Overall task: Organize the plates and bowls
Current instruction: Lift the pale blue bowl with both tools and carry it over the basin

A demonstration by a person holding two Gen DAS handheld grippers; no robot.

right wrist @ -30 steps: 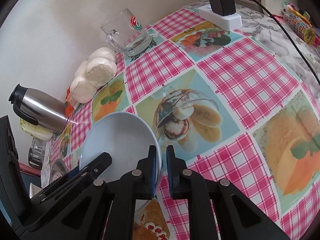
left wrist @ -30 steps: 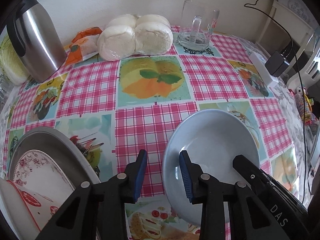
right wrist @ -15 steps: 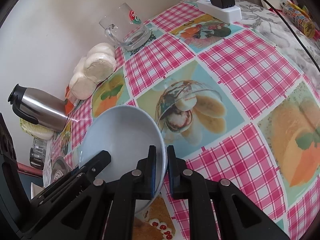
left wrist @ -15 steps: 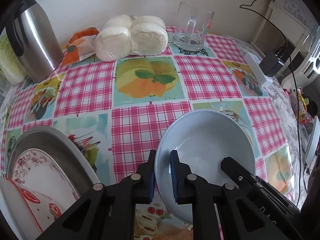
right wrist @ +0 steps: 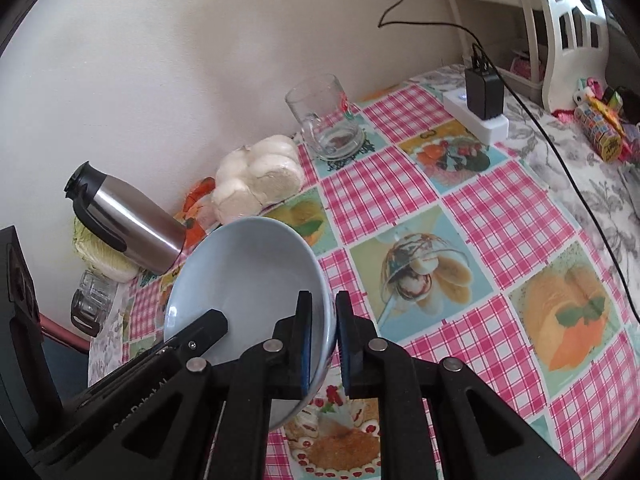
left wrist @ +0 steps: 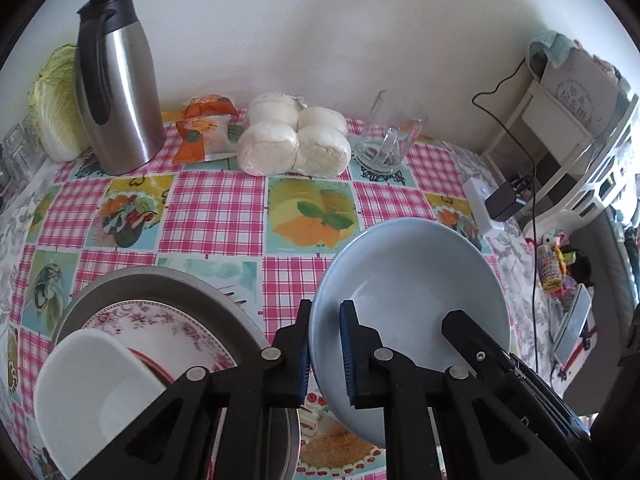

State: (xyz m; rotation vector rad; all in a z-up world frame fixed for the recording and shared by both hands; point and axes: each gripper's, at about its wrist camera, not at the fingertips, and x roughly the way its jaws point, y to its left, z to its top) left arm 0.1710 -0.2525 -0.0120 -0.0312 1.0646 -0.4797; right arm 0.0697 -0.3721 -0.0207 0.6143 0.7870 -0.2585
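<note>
Two grippers hold one pale blue bowl by its rim

Two grippers grasp the same pale blue bowl [left wrist: 408, 292], one on each side. The left gripper [left wrist: 324, 350] is clenched on the near left part of the rim: one blue pad is outside the wall and the other is inside. The right gripper [right wrist: 323, 346] is clenched on the opposite part of the rim in the same way, with the wall of the bowl between its two pads. In the left wrist view, a black finger of the right gripper is seen over the right inner side of the bowl.

The bowl is tilted and is above the checked tablecloth [left wrist: 212, 216]; the printed cake picture shows under its lower edge. Whether it touches the cloth, I cannot tell.

To the left of the bowl there is a stack: a grey metal tray [left wrist: 160, 284], on it a floral plate [left wrist: 168, 332], and on the plate a white bowl [left wrist: 92, 392]. The tray is just beside the left gripper.

At the far edge of the table, by the wall, stand a steel thermos jug [left wrist: 120, 96], an orange snack packet [left wrist: 204, 128], a bag of white buns [left wrist: 296, 140] and a glass mug [left wrist: 392, 136]. A cabbage [left wrist: 56, 100] lies left of the jug. A white power strip [right wrist: 476, 116] with a black charger is at the right.
</note>
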